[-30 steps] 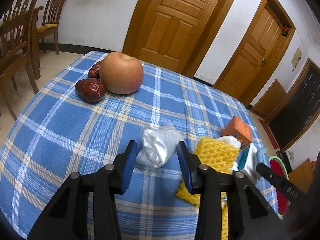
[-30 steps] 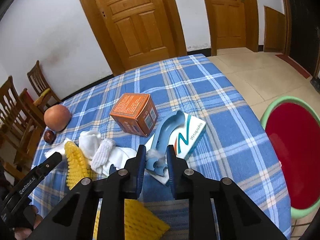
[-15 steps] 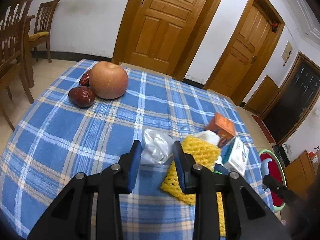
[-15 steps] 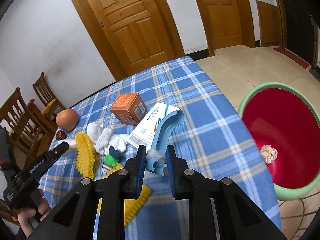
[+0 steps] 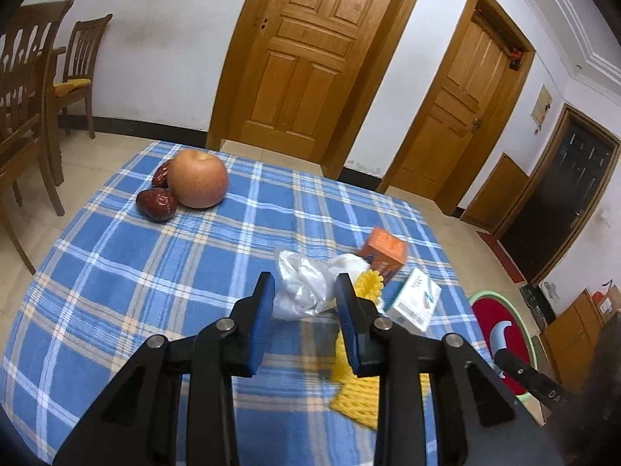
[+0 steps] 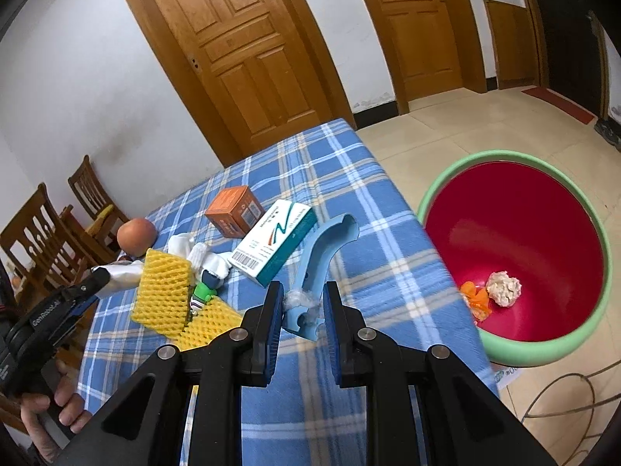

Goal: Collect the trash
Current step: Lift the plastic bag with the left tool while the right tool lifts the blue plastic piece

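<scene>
Blue plastic holder (image 6: 324,264) sits pinched in my right gripper (image 6: 299,312), beside the red basin (image 6: 516,256); my left gripper (image 5: 304,301) grips a crumpled white plastic bag (image 5: 304,287) over the checked tablecloth (image 5: 155,272).

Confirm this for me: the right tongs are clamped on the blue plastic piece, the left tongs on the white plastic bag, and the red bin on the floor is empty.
Not quite: the red bin is not empty. The right wrist view shows a crumpled pale wad and orange scraps lying in it. The rest holds: the right tongs grip the blue plastic piece, and the left tongs grip the white plastic bag.
</scene>
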The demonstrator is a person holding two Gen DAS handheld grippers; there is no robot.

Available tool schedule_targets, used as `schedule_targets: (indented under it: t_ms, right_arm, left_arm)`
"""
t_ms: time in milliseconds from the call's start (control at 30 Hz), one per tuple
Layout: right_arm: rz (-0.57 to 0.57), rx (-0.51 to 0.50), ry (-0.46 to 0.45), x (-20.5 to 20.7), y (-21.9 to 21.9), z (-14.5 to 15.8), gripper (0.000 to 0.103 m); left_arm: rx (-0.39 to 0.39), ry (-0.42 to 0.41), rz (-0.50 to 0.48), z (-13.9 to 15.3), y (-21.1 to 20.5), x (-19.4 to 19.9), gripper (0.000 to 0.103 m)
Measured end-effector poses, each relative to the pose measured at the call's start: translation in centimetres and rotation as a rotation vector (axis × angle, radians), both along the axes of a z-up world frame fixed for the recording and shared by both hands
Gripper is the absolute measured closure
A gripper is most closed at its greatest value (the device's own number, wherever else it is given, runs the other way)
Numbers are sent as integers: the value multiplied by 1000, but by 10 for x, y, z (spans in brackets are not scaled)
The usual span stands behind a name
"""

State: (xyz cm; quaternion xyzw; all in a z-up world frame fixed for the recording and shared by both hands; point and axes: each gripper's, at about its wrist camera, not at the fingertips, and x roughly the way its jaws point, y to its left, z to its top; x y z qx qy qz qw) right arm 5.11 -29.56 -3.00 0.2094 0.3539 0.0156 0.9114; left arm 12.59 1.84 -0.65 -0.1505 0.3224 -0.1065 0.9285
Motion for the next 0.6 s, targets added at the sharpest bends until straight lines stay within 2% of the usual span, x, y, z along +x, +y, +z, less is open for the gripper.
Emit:
schedule_targets:
  t_ms: [300,600]
  right_arm:
    - [-23,27,-30,-21,-23,5,82]
    - [-64,61,-35,-33,-52,2,82]
  left_arm:
    - [-1,-12,-76,15,-33,-14,71]
    - [19,1,-163,18,-75,-16,71]
